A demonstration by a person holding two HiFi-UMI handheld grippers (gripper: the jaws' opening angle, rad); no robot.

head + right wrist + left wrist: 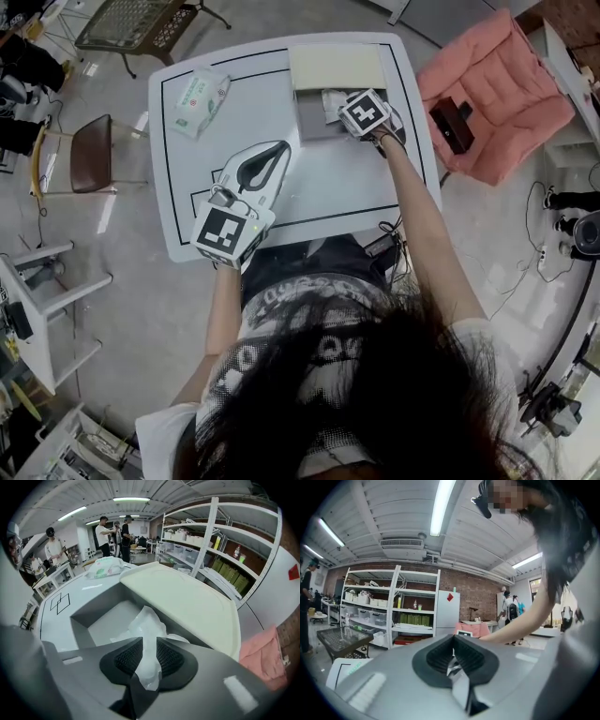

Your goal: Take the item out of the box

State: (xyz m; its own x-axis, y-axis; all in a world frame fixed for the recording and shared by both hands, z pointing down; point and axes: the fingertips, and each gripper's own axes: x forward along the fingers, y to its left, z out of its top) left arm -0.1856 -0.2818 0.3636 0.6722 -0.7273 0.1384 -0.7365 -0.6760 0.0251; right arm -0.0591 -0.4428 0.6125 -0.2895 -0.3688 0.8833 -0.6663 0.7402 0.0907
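My left gripper point(453, 644) hangs nearer me than the box point(83, 617) and to its left. It is clenched on what looks like a crinkled clear scrap point(451, 668). My right gripper point(149, 644) tips down into the box with its jaws released and apart. The clear bag point(146, 620) stands up between the pads, and its lower end is inside the box. The cream lid point(187, 603) lies open behind the box. A wipes pack point(199, 98) sits well left of the box.

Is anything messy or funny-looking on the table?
Yes. A crumpled clear plastic bag pokes up out of the open grey box, rising between the right gripper's open jaws. The green-and-white packet also lies slanted near the table's corner.
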